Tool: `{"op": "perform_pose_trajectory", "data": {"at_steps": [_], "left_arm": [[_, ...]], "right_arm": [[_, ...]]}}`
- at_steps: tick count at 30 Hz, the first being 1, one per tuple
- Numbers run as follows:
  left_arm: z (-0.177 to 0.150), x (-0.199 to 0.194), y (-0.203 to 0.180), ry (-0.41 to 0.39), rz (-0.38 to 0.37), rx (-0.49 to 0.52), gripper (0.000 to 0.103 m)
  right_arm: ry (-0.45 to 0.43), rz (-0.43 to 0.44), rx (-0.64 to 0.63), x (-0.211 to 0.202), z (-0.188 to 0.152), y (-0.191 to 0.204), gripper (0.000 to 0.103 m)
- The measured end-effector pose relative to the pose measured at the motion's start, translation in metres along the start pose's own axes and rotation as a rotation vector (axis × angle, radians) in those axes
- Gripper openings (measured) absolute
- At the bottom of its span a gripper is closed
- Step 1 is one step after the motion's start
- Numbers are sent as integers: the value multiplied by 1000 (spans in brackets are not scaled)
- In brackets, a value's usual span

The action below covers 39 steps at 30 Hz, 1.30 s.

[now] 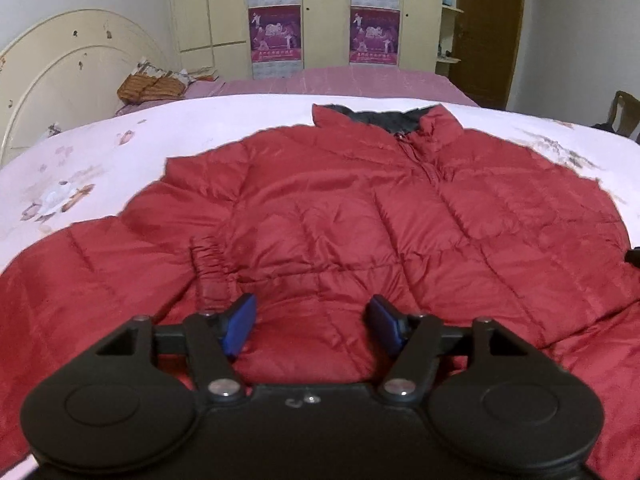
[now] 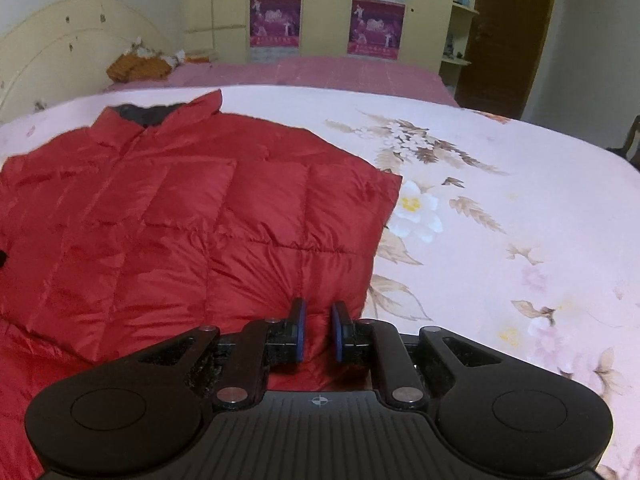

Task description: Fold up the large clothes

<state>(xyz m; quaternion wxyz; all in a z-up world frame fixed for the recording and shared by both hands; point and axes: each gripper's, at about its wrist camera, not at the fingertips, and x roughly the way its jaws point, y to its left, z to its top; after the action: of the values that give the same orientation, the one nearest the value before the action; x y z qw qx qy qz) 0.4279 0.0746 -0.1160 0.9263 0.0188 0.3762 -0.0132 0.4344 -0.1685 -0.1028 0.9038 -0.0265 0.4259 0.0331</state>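
A red quilted puffer jacket point(image 1: 360, 216) lies flat on the bed, collar far, zipper up. Its left sleeve is folded across the body, with the elastic cuff point(image 1: 210, 264) lying just ahead of my left gripper point(image 1: 314, 312). The left gripper is open and empty, hovering over the jacket's lower part. In the right wrist view the jacket point(image 2: 180, 232) fills the left half, its right side folded inward with a straight edge. My right gripper point(image 2: 318, 320) has its jaws close together around a fold of red fabric at the jacket's lower right corner.
The bed has a pale pink floral sheet point(image 2: 500, 220). A cream headboard point(image 1: 60, 80) stands at the left, with a brown bundle point(image 1: 152, 86) near it. A wardrobe with purple posters point(image 1: 324, 20) and a brown door point(image 1: 488, 32) stand behind the bed.
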Motion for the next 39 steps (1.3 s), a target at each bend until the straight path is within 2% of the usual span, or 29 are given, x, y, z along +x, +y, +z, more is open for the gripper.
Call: {"op": "perform_pose_trajectory", "data": {"at_steps": [2,4,19,20,23,24,25,26,28,32,36,39], "left_arm": [[-4,-2,1,-1,2,9,61],[-9,3,1,5,-2,21,61],[-8,5,1,9,-11,49,64],[-9,5,2,5,-17,49,66],[-9,-5,4,-1,-42,52,81],[-12,-12,5,-15,-43,55,91],[-15,-20,8,-29,-22,50,98],[-19,-28,11,-47,-1,40,103],[-31,-45,27,-50,10,-1,103],[-73,-89,79,-71,56,-160,100],[-132,-132,153,-59,135,-458,87],[-178,-166,199,-151,161,-681,83]], "right_arm": [[-36,19,2,-17,-1,1,12],[29,15,-9,-6,-8,5,12],[48,-22,-16,-1,-8,13,12],[44,-19,3,-1,-9,11,12],[21,-37,27,-8,-12,12,15],[10,-43,29,-14,-13,13,25],[-14,-54,40,-23,-15,14,64],[-50,-81,52,-32,-17,15,94],[-108,-57,56,-51,-23,18,95],[-132,-49,63,-79,-38,26,94],[-112,-41,140,-95,-60,28,94],[-90,-33,219,-101,-75,32,90]]}}
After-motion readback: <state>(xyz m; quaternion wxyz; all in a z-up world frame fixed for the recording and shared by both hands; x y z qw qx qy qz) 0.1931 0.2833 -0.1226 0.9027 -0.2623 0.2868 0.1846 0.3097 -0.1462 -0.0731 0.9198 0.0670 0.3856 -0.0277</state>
